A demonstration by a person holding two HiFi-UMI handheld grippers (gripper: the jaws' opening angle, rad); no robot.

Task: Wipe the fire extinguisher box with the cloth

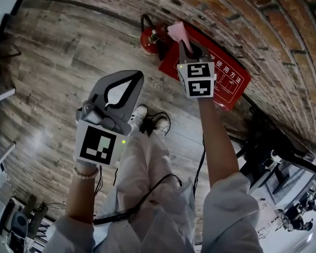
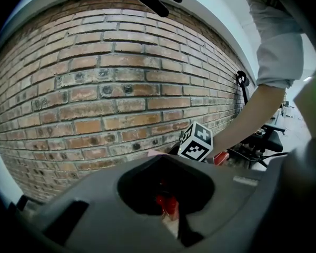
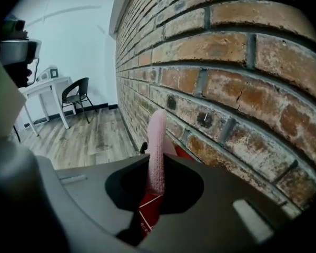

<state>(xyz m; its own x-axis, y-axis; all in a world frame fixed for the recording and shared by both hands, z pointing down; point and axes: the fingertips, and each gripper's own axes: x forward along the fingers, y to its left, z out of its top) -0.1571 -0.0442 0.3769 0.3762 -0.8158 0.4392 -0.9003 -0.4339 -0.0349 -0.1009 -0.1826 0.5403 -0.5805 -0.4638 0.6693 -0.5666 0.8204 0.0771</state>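
Brick wall [image 1: 263,15] on one side, grey wood-plank floor [image 1: 58,51] under it. Fire extinguisher box [image 1: 233,83] is red and sits at the foot of the wall. Its long axis runs along the wall line and its printed face is turned up toward the head camera. Red fire extinguisher [image 1: 151,38] stands just beside the box's far end.

Cloth [image 1: 178,33] is pink, a narrow strip. Its long axis is in line with the jaws and its free end points toward the wall, over the box end nearest the extinguisher. Can't tell if it touches the box.

Right gripper [image 1: 187,47]: jaws clamped on the cloth, red box visible through the gap below them. Right forearm is stretched straight out toward the wall, sleeve bunched at the elbow.

Left gripper [image 1: 135,79]: jaws closed tip to tip, nothing in them. It is held back near the body above the person's legs, well apart from the box, aimed roughly at the wall. Bead bracelet [image 1: 87,174] on that wrist. Shoes [image 1: 147,121] and black cables on the floor below.

Right gripper view also shows a white table [image 3: 47,88] and black chair [image 3: 76,96] further down the room.
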